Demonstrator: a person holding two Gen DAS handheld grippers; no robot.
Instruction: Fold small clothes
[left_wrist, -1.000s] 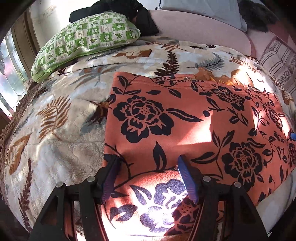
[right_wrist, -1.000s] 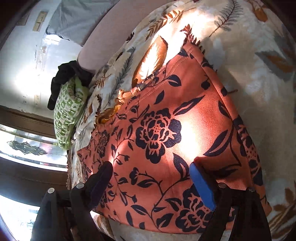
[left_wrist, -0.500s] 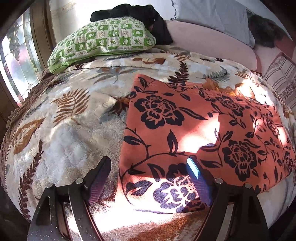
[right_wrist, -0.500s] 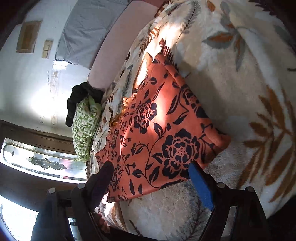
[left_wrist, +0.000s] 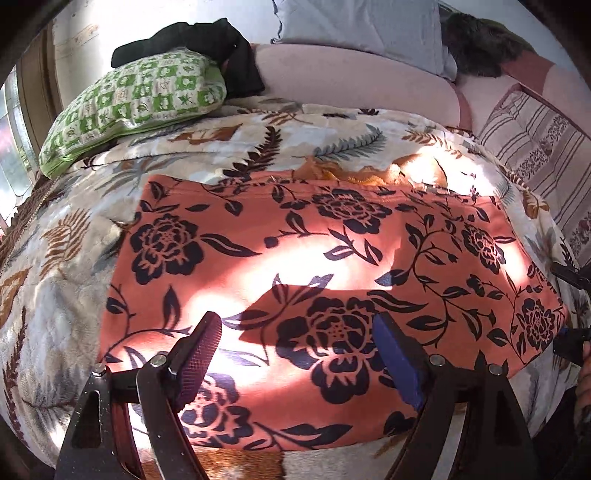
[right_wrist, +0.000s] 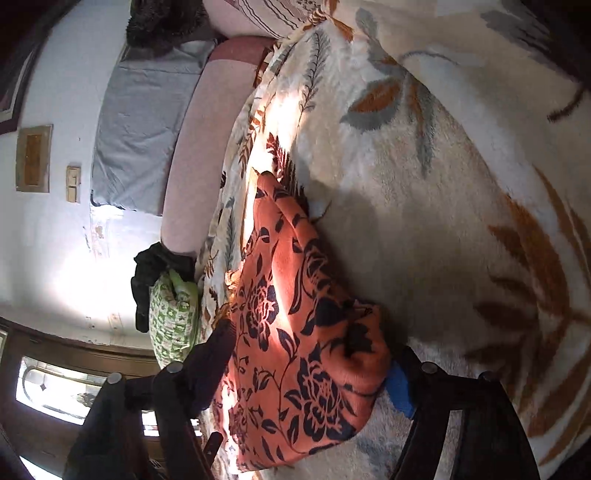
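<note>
An orange garment with dark flowers (left_wrist: 332, 240) lies flat on the leaf-print blanket (left_wrist: 55, 295). My left gripper (left_wrist: 299, 332) hovers open over the garment's near middle, nothing between its pads. The right gripper's dark fingers (left_wrist: 570, 275) show at the garment's right end. In the right wrist view the garment (right_wrist: 295, 295) is seen end-on, its near corner bunched between the fingers of my right gripper (right_wrist: 308, 369). Those jaws are closing around the corner. The blue pad (right_wrist: 400, 387) sits at the cloth's edge, partly hidden by it.
A green checked pillow (left_wrist: 136, 103) with black cloth (left_wrist: 221, 40) on it lies at the back left. Behind it are a pink bolster (left_wrist: 351, 81) and a grey pillow (left_wrist: 354, 22). A striped cushion (left_wrist: 535, 147) sits at the right, and a window (right_wrist: 55, 391) beyond the bed.
The left gripper opened wider, let go of the garment's near edge and slid right over its middle. The right gripper rolled, dropped to the garment's right end and narrowed around the corner.
</note>
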